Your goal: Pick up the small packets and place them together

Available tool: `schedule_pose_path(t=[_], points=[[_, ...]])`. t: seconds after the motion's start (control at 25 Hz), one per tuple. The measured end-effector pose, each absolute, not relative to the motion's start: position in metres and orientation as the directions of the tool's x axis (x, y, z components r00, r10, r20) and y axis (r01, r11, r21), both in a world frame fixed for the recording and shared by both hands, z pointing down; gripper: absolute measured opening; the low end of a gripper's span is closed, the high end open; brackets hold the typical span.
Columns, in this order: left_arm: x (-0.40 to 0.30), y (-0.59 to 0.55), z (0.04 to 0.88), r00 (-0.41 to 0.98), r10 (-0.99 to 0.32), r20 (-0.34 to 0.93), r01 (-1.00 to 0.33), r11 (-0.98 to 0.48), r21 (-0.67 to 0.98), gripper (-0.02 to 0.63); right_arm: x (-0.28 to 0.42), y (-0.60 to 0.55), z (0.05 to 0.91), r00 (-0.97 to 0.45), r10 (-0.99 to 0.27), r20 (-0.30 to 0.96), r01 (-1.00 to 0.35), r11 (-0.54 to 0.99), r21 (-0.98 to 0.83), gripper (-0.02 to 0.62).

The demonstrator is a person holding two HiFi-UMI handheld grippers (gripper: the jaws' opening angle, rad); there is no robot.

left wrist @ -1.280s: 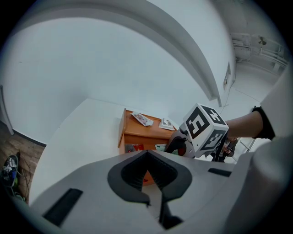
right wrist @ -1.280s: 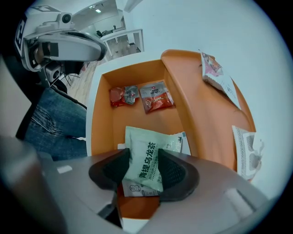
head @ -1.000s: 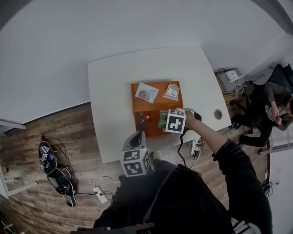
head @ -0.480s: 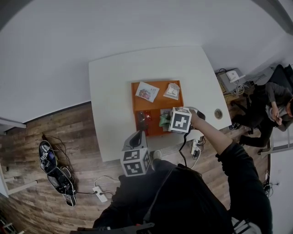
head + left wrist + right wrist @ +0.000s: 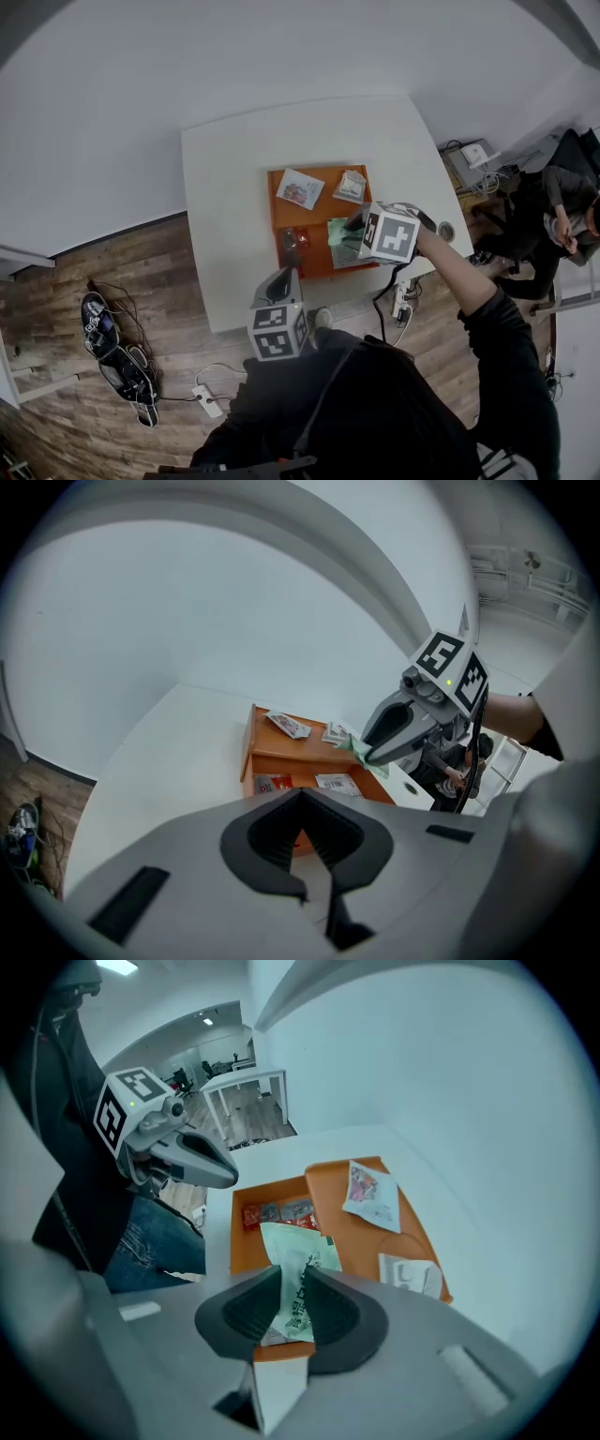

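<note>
An orange tray lies on the white table. My right gripper is shut on a green-and-white packet, held just above the tray's near right part; the same packet shows beside the marker cube. On the tray lie a colourful packet, a white packet and a red packet. The left gripper view also shows a pale printed packet near the red packet. My left gripper hovers at the table's near edge, shut and empty, its tips meeting.
The table's near edge runs just under the left gripper, with wood floor beyond. Cables and a power strip lie on the floor at left. A seated person and desk clutter are at far right.
The right gripper has closed on the green-and-white packet and moved right and up with it, off the tray. The left gripper has stayed put.
</note>
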State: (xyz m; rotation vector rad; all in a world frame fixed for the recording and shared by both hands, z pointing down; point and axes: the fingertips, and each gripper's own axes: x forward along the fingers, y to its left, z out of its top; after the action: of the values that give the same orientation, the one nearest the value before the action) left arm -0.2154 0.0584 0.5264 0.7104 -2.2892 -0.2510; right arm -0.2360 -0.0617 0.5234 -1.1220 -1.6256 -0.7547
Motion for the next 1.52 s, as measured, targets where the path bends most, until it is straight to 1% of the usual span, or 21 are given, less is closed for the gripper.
schedule_pose_path(t=[0.24, 0.44, 0.8, 1.16, 1.28, 1.52], points=[[-0.215, 0.058, 0.523, -0.593, -0.560, 0.579, -0.426, 0.828, 0.364, -0.002, -0.285, -0.071, 0.501, -0.210, 0.324, 0.922, 0.893, 0.448, 0.046, 0.077], [-0.215, 0.062, 0.525, -0.594, -0.552, 0.585, -0.417, 0.833, 0.363, -0.002, -0.319, -0.073, 0.499, -0.260, 0.316, 0.912, 0.871, 0.486, 0.079, 0.077], [-0.221, 0.067, 0.531, -0.596, -0.540, 0.594, -0.397, 0.841, 0.367, -0.002, -0.345, -0.072, 0.524, -0.244, 0.277, 0.929, 0.865, 0.495, 0.080, 0.078], [-0.225, 0.066, 0.531, -0.597, -0.540, 0.593, -0.392, 0.841, 0.372, -0.002, -0.348, -0.071, 0.537, -0.231, 0.242, 0.942, 0.866, 0.493, 0.086, 0.086], [-0.225, 0.066, 0.532, -0.597, -0.540, 0.593, -0.391, 0.842, 0.372, -0.002, -0.349, -0.071, 0.539, -0.232, 0.241, 0.942, 0.859, 0.506, 0.082, 0.118], [-0.227, 0.066, 0.533, -0.594, -0.541, 0.596, -0.391, 0.841, 0.374, -0.002, -0.350, -0.066, 0.532, -0.213, 0.305, 0.928, 0.850, 0.526, 0.022, 0.146]])
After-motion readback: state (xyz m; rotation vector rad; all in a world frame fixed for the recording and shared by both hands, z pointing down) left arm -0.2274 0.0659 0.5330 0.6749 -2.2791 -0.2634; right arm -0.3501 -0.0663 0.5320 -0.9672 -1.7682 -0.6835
